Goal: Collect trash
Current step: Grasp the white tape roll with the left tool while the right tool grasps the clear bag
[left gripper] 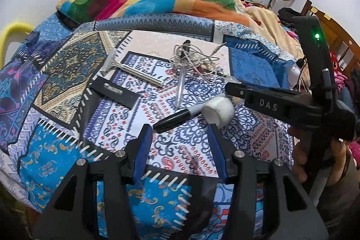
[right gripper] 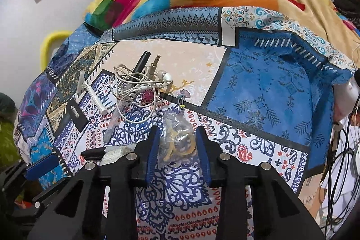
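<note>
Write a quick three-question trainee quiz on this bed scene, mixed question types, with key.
1. True or false: the left gripper is gripping the razor.
2. What sits between the jaws of the right gripper? A) earphones B) plastic bag C) razor
3. Which item lies right beside the white roll on the sheet?

Key:
1. False. Its jaws are open with nothing between them.
2. B, the plastic bag.
3. The black marker.
</note>
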{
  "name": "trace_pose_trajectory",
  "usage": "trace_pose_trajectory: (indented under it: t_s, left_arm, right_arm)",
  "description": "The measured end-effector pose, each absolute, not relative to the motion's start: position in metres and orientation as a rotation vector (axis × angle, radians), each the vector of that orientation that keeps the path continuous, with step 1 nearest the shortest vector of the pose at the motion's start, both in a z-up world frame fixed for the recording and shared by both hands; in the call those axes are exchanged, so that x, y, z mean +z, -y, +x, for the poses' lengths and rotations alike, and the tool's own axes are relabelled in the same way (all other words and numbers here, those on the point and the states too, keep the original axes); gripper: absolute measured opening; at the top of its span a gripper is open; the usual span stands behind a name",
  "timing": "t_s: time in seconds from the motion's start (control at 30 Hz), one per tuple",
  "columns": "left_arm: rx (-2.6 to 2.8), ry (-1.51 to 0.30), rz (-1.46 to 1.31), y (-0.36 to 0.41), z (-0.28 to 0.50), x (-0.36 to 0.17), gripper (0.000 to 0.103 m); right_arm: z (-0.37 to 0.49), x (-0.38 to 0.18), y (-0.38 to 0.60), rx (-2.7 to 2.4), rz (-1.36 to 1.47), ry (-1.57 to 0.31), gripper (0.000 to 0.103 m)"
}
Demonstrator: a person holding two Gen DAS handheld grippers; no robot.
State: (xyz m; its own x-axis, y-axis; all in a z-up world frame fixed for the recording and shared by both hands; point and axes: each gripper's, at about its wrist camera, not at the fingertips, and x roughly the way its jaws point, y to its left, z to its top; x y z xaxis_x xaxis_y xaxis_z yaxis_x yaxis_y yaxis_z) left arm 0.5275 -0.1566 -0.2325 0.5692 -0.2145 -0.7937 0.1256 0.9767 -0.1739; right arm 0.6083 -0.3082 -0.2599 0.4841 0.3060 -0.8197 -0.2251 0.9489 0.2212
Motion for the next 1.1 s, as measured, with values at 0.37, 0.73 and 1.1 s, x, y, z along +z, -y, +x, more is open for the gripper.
trace_pose_trajectory:
  t_s: [0.37, 0.73, 1.1]
  left_arm:
    - [-0.281, -0.973, -0.095, 0.194, 0.539, -0.239, 0.050]
    - [-0.197, -0.959, -0.026, 0.223, 0.565, -0.259, 0.047]
    - [-0.253, -0.884, -0.053, 0.215, 0.534, -0.223, 0.037]
  right_arm:
    - [0.591, -0.249, 0.335, 0.267, 0.112, -0.947, 0.018]
    - [0.568, -0.230, 0.364, 0.226, 0.140, -0.899, 0.018]
    - [0.546, -0.213, 0.363, 0.222, 0.143, -0.878, 0.018]
